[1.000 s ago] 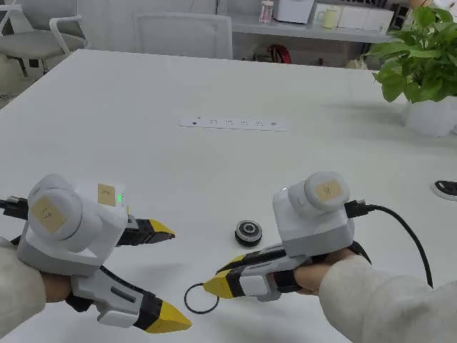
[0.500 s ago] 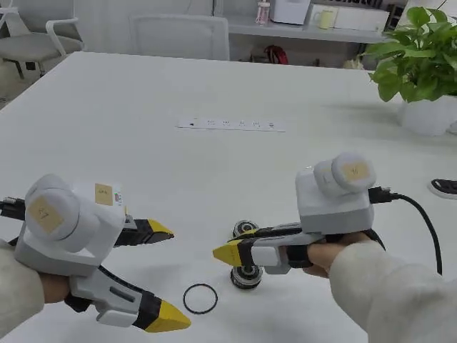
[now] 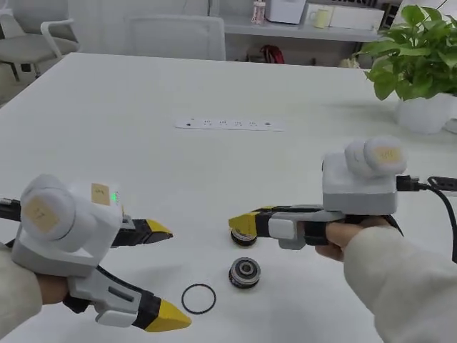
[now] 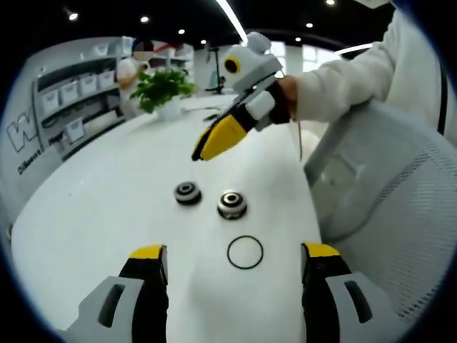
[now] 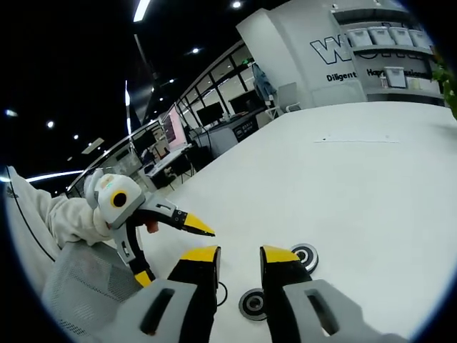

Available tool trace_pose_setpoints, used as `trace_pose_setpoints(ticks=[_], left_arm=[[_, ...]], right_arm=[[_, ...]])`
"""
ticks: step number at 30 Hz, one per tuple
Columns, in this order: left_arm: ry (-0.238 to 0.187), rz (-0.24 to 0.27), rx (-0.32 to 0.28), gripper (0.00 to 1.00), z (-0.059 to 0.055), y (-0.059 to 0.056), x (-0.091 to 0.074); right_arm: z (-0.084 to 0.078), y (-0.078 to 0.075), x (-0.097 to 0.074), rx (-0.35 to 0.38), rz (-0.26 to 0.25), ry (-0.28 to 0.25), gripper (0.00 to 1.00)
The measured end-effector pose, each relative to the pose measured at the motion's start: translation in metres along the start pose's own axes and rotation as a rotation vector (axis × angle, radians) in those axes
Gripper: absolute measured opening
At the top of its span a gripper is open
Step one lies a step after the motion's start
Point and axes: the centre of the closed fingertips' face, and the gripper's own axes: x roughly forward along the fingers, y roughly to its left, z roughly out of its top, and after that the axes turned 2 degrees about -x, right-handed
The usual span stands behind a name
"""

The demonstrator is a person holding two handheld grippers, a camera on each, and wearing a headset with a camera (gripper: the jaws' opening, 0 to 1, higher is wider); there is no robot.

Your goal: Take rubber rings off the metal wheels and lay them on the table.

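The left gripper (image 3: 161,274) hangs low with its jaws spread wide and empty. Just right of it a freed rubber ring (image 3: 183,299) lies flat on the table (image 3: 214,171), then the near wheel (image 3: 245,272) and, behind it, the far wheel (image 3: 243,237). The right gripper (image 3: 239,221) hovers at the far wheel, its jaws a narrow gap apart, holding nothing. Likely trouble: nothing braces that wheel, so a nudge may skid it, or the tips slip off a tight ring

black rubber ring (image 3: 198,298), dark metal wheels (image 3: 245,272) — white table (image 3: 143,93), green plant (image 3: 410,50)
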Motion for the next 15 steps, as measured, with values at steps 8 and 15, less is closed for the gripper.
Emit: trace_pose_setpoints(ticks=[8, 15], left_arm=[[-0.022, -0.01, 0.014, 0.78, 0.013, -0.005, 0.0], [-0.064, -0.008, 0.021, 0.78, 0.032, -0.004, -0.003]], right_arm=[[0.004, -0.01, -0.011, -0.005, -0.026, -0.017, 0.21], [0.001, -0.013, -0.013, -0.021, -0.025, -0.002, 0.23]])
